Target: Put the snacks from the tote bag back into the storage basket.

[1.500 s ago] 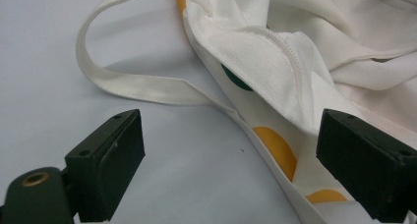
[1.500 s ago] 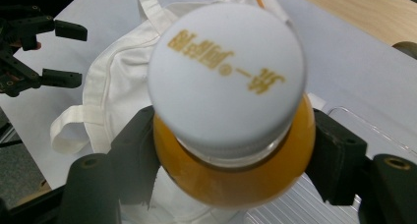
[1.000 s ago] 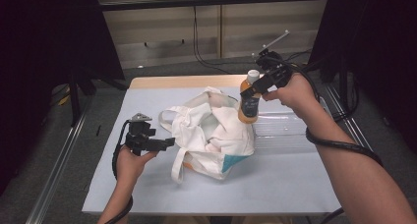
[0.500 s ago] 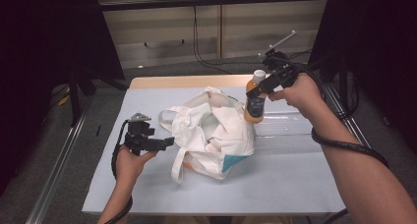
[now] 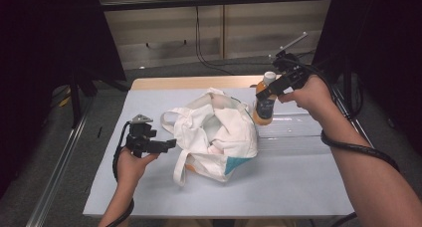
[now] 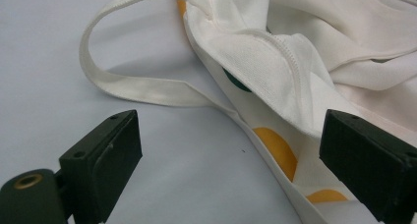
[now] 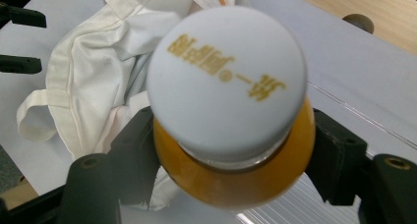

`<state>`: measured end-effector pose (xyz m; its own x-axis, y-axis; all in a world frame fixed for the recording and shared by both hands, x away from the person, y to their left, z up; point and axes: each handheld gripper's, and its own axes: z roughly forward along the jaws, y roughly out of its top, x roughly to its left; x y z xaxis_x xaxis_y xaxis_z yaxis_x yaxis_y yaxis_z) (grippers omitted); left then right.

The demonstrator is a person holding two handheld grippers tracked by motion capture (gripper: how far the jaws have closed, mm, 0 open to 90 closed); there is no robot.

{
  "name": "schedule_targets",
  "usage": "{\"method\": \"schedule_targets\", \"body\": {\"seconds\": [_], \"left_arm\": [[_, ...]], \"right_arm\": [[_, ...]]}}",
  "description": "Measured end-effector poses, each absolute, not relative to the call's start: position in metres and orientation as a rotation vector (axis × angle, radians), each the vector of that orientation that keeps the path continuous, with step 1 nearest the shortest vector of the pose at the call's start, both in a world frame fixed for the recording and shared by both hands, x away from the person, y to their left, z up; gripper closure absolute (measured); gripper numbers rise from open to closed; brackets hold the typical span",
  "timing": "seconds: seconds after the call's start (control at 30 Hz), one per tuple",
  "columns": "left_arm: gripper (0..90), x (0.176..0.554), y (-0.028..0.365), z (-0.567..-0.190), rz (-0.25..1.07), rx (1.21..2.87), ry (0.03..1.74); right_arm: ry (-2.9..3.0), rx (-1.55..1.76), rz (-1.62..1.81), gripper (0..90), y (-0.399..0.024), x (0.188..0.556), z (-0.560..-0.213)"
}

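A white tote bag (image 5: 214,132) with orange and teal patches lies crumpled at the middle of the grey table (image 5: 278,187). My right gripper (image 5: 267,91) is shut on the neck of an orange drink bottle (image 5: 263,110) with a white cap (image 7: 228,79), held upright just right of the bag. Whether its base touches the table I cannot tell. My left gripper (image 5: 170,143) stands open at the bag's left side. In the left gripper view its jaws straddle the bag's edge (image 6: 275,67), with the loop handle (image 6: 147,89) lying just ahead.
A clear ridged plastic sheet (image 5: 298,132) lies on the table's right side under and beyond the bottle. A wooden strip (image 5: 199,82) runs along the far edge. Black frame posts (image 5: 74,92) stand at the left, cables (image 5: 199,43) hang behind.
My right gripper has carried the bottle rightward and slightly down, from over the bag's right edge to beside it. The left gripper and the bag have stayed still.
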<state>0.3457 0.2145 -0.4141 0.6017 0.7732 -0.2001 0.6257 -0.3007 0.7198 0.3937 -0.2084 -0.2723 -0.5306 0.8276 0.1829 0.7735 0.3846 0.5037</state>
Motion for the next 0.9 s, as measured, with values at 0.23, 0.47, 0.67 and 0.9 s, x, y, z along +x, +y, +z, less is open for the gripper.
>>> {"method": "schedule_targets", "body": {"seconds": [0.23, 0.47, 0.67, 0.9], "left_arm": [[8.8, 0.346, 0.214, -0.414, 0.235, 2.036, 1.097], [8.8, 0.346, 0.214, -0.414, 0.234, 2.031, 1.096], [8.9, 0.346, 0.213, -0.415, 0.232, 2.036, 1.094], [8.9, 0.346, 0.214, -0.415, 0.234, 2.031, 1.095]], "right_arm": [[2.530, 1.477, 0.804, 30.4, -0.213, 0.394, -0.274], [2.531, 1.482, 0.790, 30.4, -0.214, 0.395, -0.278], [2.538, 1.486, 0.782, 30.4, -0.214, 0.396, -0.283], [2.545, 1.491, 0.769, 30.4, -0.216, 0.396, -0.287]]}}
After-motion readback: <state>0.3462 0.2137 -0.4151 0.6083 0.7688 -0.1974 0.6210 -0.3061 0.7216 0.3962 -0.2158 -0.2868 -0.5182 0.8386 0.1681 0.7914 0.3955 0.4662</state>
